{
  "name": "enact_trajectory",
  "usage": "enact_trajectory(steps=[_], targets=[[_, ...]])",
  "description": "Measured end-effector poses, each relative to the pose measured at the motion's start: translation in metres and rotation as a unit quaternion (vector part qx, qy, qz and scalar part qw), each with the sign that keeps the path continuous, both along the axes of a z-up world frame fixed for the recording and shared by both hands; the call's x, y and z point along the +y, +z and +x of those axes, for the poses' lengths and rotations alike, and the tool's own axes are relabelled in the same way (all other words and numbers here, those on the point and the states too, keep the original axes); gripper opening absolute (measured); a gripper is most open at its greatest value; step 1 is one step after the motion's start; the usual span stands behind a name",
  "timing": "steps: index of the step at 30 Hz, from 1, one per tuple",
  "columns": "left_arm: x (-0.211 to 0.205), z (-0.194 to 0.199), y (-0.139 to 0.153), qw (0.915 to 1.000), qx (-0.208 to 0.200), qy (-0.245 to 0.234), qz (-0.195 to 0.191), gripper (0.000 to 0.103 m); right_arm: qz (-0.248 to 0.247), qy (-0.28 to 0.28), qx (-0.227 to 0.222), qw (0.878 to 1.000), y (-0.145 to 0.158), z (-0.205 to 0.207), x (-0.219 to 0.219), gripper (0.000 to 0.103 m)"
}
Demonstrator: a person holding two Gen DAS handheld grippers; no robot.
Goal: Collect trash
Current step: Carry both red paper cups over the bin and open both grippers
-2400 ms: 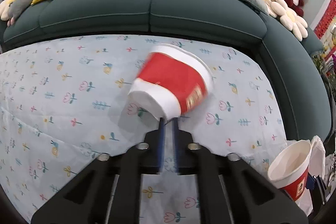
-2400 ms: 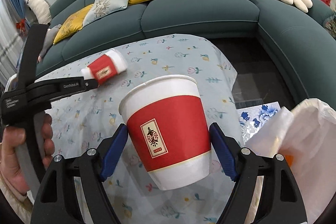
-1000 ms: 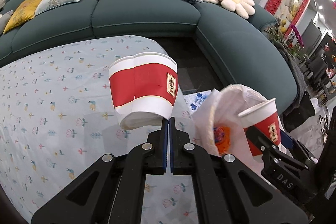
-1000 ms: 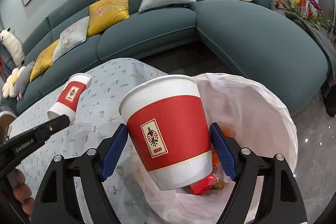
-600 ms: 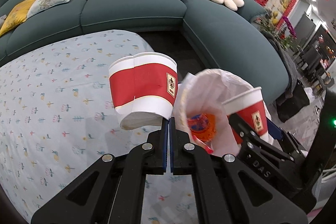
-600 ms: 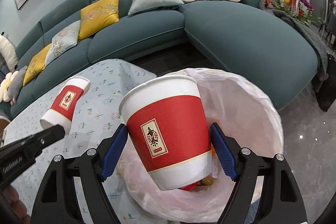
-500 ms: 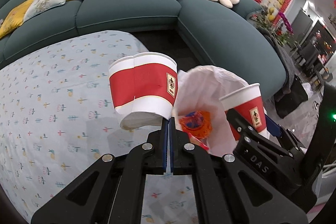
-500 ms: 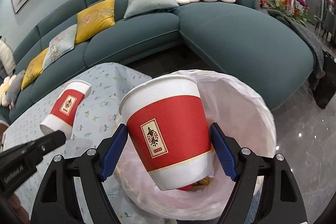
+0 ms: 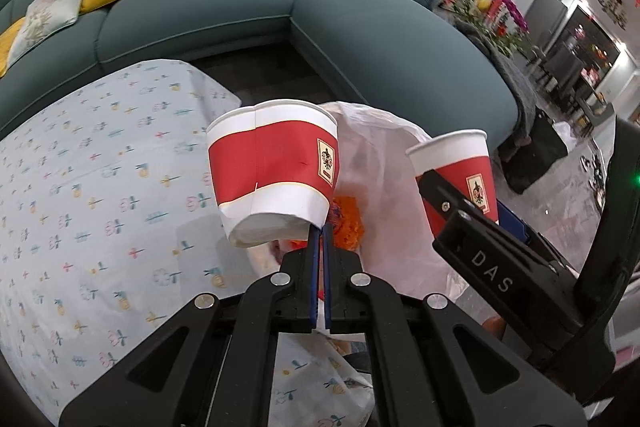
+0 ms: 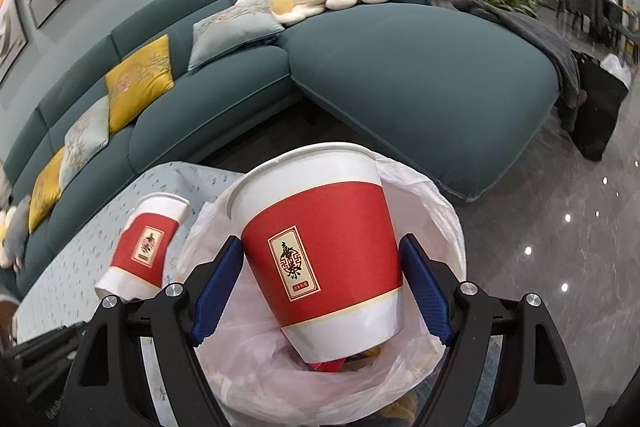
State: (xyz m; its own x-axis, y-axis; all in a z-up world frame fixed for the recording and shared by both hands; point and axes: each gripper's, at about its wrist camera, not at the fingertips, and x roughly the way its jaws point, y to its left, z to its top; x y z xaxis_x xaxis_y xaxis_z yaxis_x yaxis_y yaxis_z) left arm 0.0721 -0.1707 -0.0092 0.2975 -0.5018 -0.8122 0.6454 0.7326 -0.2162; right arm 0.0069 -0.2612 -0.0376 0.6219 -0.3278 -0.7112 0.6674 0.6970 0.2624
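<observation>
My left gripper [image 9: 319,231] is shut on the bottom rim of a red-and-white paper cup [image 9: 274,183], held at the edge of a white trash bag [image 9: 384,163]. That cup also shows in the right wrist view [image 10: 146,247]. My right gripper [image 10: 320,279] is shut on a second red-and-white paper cup [image 10: 320,251], upright over the open bag [image 10: 436,211]. This cup also shows in the left wrist view [image 9: 460,171]. Orange and red trash [image 9: 346,223] lies inside the bag.
A table with a floral cloth [image 9: 80,187] lies to the left of the bag. A teal sofa [image 9: 360,15] with cushions curves behind. Glossy grey floor [image 10: 560,227] lies to the right.
Both grippers have carried their cups from over the table to the trash bag. The right cup now hangs over the bag opening and the left cup is at its rim.
</observation>
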Motion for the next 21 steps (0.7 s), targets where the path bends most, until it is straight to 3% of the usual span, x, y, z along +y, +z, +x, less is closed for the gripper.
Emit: enact_trajectory(steps=[16, 21], targets=[[-0.0072, 0.0044, -0.0087, 0.9998, 0.010, -0.015, -0.002, 0.002, 0.005, -0.005, 0.004, 1.000, -0.0064, 0.0055, -0.0035, 0.077], [-0.0041, 0.0062, -0.0100, 0.9999, 0.013, -0.004, -0.004, 0.017, 0.002, -0.007, 0.006, 1.000, -0.0062, 0.0063, -0.0024, 0.078]])
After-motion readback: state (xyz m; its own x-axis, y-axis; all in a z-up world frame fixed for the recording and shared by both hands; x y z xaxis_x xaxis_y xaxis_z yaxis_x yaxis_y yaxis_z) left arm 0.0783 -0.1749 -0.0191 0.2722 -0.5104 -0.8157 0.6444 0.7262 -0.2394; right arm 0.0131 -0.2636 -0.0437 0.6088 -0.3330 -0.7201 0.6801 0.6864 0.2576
